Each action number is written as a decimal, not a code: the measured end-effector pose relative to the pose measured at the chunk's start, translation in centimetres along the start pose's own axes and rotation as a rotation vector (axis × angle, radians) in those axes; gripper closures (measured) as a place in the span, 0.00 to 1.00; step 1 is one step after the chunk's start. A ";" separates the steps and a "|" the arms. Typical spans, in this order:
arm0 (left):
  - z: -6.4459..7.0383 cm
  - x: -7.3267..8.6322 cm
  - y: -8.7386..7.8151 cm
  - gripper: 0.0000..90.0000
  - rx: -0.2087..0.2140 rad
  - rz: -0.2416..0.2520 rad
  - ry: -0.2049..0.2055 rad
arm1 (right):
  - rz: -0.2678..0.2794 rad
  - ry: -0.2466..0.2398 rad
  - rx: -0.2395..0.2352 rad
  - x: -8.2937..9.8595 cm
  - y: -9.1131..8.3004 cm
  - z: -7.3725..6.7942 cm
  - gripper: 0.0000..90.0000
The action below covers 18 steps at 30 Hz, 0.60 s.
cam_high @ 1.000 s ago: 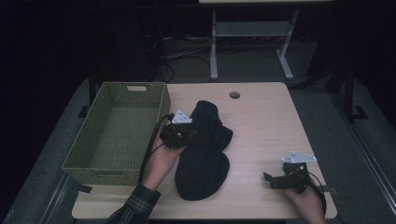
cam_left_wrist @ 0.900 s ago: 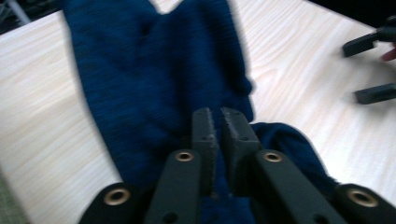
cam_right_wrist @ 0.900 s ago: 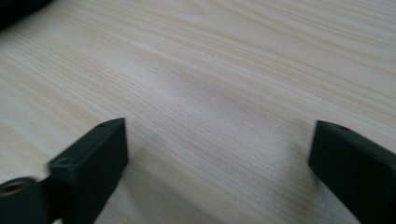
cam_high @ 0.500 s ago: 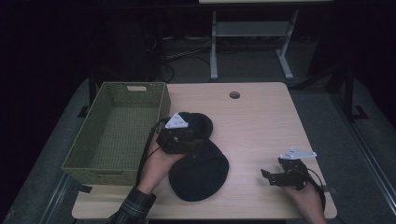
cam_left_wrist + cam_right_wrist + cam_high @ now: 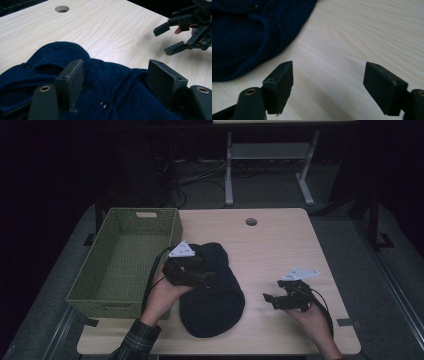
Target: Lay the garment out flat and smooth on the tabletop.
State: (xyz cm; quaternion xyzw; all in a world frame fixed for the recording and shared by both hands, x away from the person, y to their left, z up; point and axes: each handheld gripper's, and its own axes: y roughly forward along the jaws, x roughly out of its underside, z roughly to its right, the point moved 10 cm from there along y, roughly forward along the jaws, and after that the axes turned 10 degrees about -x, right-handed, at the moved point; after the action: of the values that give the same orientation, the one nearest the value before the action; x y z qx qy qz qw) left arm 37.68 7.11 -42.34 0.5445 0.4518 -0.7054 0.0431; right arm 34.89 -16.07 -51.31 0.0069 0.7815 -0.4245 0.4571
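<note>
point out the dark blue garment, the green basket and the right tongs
dark blue garment (image 5: 215, 305): high view, on its lower folded part.
green basket (image 5: 86, 287): high view, on its left rim.
right tongs (image 5: 270, 300): high view, midway between the open fingertips.

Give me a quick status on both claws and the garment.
Left claw open over the navy garment. Right claw open above bare table. Garment bunched beside green basket. Nothing blocking.
</note>
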 end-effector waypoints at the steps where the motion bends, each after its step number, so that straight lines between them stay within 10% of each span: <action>1: 0.0 0.0 0.0 0.32 0.002 0.001 -0.001 | -0.003 -0.013 -0.007 -0.3 0.3 -0.2 0.30; 18: -0.3 -0.7 0.1 0.32 0.013 0.035 0.009 | -0.042 -0.090 -0.115 -4.2 5.2 -2.9 0.50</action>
State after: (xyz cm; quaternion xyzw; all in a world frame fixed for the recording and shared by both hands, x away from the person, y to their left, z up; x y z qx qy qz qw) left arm 38.22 6.95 -41.89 0.5558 0.4376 -0.7050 0.0498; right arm 37.31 -9.22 -51.06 -0.0548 0.7834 -0.3880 0.4824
